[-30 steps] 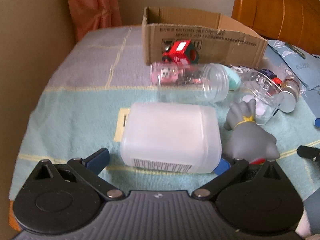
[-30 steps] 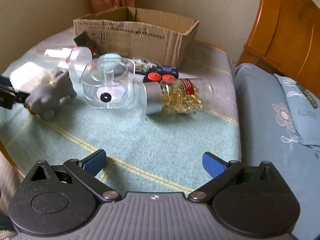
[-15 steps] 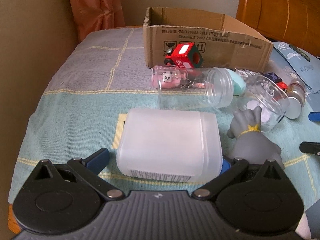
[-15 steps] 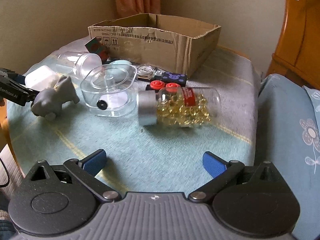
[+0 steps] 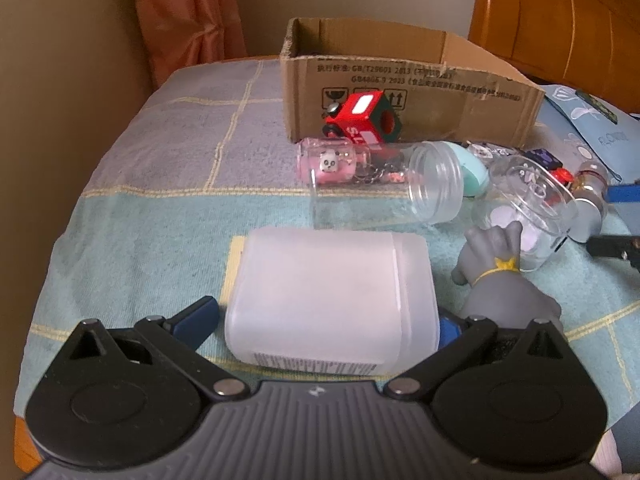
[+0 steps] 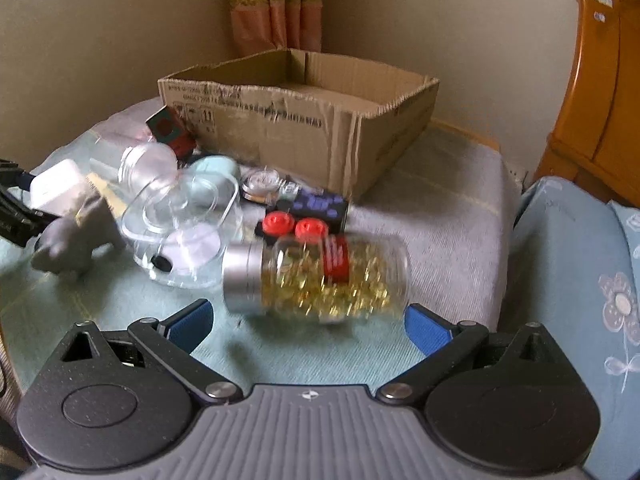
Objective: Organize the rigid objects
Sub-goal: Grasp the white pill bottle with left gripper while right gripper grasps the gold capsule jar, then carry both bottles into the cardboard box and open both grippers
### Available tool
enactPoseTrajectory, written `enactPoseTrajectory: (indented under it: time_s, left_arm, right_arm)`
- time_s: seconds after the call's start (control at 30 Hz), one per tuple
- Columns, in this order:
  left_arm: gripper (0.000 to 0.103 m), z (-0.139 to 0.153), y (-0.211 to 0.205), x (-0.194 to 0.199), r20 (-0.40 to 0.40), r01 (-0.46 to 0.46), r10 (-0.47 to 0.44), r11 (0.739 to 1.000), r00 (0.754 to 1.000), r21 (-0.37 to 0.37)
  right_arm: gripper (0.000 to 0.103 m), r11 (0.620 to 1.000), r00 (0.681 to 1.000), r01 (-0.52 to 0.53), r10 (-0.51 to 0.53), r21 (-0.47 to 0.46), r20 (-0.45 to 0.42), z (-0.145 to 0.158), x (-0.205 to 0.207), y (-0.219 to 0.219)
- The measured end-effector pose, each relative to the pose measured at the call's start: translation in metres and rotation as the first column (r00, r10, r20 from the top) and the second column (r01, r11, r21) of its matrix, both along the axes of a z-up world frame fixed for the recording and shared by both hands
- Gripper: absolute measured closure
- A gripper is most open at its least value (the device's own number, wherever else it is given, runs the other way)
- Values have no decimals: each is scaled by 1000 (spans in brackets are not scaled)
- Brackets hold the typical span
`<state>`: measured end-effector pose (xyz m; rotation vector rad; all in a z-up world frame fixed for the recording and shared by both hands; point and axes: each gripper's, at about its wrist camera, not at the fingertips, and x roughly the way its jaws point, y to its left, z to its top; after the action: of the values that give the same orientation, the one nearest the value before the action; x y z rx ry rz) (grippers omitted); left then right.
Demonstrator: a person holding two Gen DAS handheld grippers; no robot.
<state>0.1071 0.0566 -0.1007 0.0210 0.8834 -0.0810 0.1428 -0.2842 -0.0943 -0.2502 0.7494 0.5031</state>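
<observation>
One cardboard box (image 5: 408, 92), three clear jars (image 5: 384, 188), one grey figurine (image 5: 508, 292)

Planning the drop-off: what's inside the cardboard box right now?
In the right wrist view the cardboard box shows bare brown inner walls and some floor at the far side; nothing visible inside. Its near wall hides the front floor, so I cannot confirm it's empty.

frosted plastic tub (image 5: 332, 300) — matt | cardboard box (image 6: 320, 120) — rough | woven cloth (image 5: 160, 220)

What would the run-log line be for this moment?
left tool: straddling frosted white plastic container | right tool: open, near silver-capped jar of yellow capsules | cardboard box: nothing visible inside
</observation>
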Motion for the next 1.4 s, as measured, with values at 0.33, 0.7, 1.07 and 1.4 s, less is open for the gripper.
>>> enactPoseTrajectory:
  time_s: [0.33,0.7,1.07,1.4]
  left_arm:
    - [15,5,-7,7,8,84,-84,996,996,27]
    - [20,12,-3,11,-16,142,-141,989,990,33]
    - [20,52,3,19,-3,237,-238,965,971,111]
    - [20,113,-5,78,90,274,-282,957,955,99]
  right_arm:
    - [2,999,1000,-19,19,-32,10,5,18,10]
    - [6,998,997,-17,13,-54,-75,12,22,11]
    - [7,996,995,-68,63,-63,-79,53,18,16]
    - [6,997,996,-83,83,-12,35,111,55,46]
